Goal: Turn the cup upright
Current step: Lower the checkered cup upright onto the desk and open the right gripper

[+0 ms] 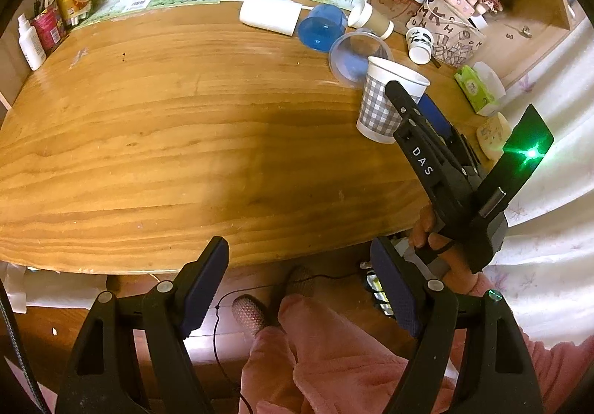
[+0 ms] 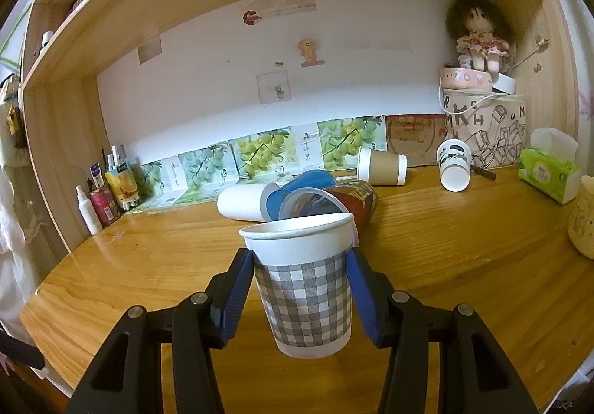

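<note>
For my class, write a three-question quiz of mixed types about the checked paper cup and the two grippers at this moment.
1. True or false: the grey-and-white checked paper cup has its open mouth facing up.
2. Which gripper has the cup between its fingers? A) left gripper B) right gripper C) neither
3. Fill in: the left gripper hovers at the near edge of the wooden table, its jaws ____.

Key
1. True: the white rim is on top and the narrower base is below.
2. B: its blue pads press both sides of the cup, while the left gripper holds nothing.
3. Open: the pads stand wide apart.
</note>
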Demonstrator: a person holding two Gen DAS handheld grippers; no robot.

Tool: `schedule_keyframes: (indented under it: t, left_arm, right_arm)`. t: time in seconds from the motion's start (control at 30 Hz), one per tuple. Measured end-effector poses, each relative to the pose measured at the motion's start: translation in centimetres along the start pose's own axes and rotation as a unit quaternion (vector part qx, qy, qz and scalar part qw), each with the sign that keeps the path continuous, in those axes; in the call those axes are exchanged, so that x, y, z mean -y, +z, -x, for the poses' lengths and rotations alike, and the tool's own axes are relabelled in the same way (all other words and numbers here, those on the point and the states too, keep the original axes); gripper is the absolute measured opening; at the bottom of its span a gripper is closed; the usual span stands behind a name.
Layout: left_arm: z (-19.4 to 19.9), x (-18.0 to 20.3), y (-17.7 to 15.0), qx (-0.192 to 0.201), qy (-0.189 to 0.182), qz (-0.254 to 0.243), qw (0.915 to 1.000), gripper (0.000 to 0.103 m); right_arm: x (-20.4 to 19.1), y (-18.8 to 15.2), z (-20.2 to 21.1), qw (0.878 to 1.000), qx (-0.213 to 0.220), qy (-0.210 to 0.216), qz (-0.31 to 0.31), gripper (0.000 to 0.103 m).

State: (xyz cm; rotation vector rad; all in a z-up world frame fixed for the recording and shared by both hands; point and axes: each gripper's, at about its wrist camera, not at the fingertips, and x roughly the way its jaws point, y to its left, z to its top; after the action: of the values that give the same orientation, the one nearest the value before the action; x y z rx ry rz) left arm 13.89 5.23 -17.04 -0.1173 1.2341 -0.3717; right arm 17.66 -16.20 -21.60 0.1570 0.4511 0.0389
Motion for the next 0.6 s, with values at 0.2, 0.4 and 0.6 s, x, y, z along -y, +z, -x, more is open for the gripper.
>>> schedule_keyframes:
  t: [0.2,0.4,0.6]
  left_arm:
    - [0.1,0.1,-0.4,0.0,-0.007,0.0,1.0,0.082]
    - [-0.1,0.3,-1.1,-0.003,-0.017,0.0,0.9999,0.082]
    - [0.1,0.6,-1.8,0.004,-0.034,0.001,0.9994,0.082]
  right_arm:
    - [-0.4,-0.7,-0.1,1.0,0.004,0.004,0.016,0.053]
    - [-0.7,-1.6,0.4,1.0,-0.005,0.008,0.03,0.053]
    - [-0.9,-2.2,1.1,0.999,-0.02,0.008,0.045,0.053]
